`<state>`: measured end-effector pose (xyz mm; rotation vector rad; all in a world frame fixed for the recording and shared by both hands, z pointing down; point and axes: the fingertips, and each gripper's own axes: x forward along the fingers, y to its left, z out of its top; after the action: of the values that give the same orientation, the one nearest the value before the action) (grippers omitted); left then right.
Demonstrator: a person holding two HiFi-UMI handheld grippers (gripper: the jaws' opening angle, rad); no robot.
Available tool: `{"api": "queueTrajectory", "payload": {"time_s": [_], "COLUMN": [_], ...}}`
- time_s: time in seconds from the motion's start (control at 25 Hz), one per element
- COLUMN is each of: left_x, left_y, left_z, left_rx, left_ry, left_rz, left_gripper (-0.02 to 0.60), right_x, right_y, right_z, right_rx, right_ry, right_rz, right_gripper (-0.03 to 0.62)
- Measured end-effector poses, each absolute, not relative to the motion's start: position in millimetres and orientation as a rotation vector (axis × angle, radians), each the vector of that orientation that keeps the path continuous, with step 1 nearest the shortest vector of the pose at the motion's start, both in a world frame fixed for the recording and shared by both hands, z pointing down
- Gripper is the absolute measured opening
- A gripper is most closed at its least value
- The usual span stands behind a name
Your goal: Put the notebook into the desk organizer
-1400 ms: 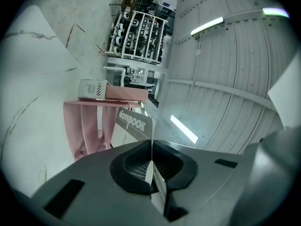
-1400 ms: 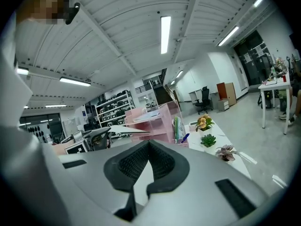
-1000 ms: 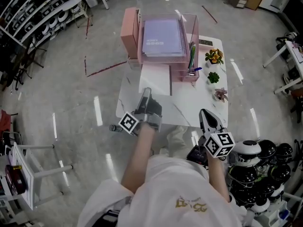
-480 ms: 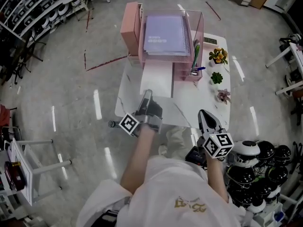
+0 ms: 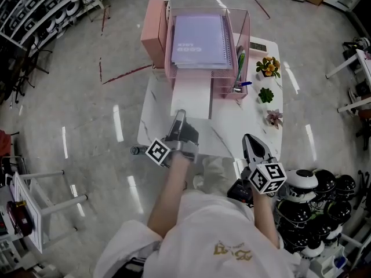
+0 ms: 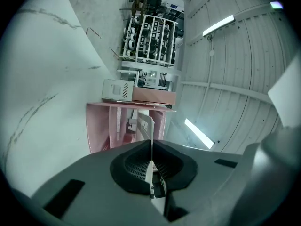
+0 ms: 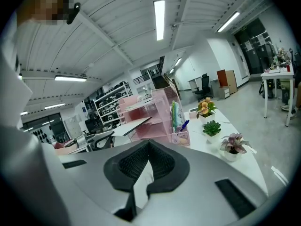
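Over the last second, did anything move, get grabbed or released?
No visible change beyond a slight head-camera shift. The left gripper stays shut on the thin white notebook at the pink desk organizer; the right gripper stays shut and empty; the purple notebook stays on top.

- desk organizer (image 5: 246,33): pink plastic, translucent glossy walls.
- lavender notebook (image 5: 200,39): matt cover, wire spiral edge.
- pale pad (image 5: 191,97): smooth, matt face.
- table (image 5: 243,120): white marble-look top, slight sheen.
- floor (image 5: 87,114): polished, mirrors lamps.

The thin, pale pink notebook (image 5: 190,96) lies level, its near edge pinched between the fingers (image 6: 129,166) of the left gripper (image 5: 180,114). Its far end sits ahead of them, inside the pink desk organizer's (image 5: 246,33) lower tier.
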<state>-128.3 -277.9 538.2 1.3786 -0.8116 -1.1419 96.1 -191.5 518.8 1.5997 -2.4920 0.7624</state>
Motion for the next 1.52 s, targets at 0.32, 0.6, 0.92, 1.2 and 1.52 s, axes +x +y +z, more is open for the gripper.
{"api": "queueTrajectory", "payload": {"time_s": [0.32, 0.6, 0.92, 1.2, 1.52], "left_x": [-122, -119, -119, -118, -118], "left_y": [-302, -320, -343, -361, -372], "left_z": [551, 559, 565, 564, 565], "left_rx": [1.363, 1.348, 1.328, 1.321, 1.329], "left_ry": [-0.836, -0.879, -0.915, -0.952, -0.993], "left_rz": [-1.139, -1.132, -1.160, -1.165, -1.134], "left_gripper": [0.026, 0.026, 0.027, 0.028, 0.051], "right_x": [104, 110, 119, 123, 123], "right_y": [-213, -234, -251, -266, -276], "right_z": [531, 536, 550, 555, 557], "right_rx": [1.595, 1.584, 1.572, 1.563, 1.549], "right_ry": [-2.466, -2.451, -2.423, -2.423, -2.434], "right_rz": [0.791, 0.810, 0.841, 0.863, 0.872], "right_gripper": [0.012, 0.012, 0.012, 0.012, 0.012]}}
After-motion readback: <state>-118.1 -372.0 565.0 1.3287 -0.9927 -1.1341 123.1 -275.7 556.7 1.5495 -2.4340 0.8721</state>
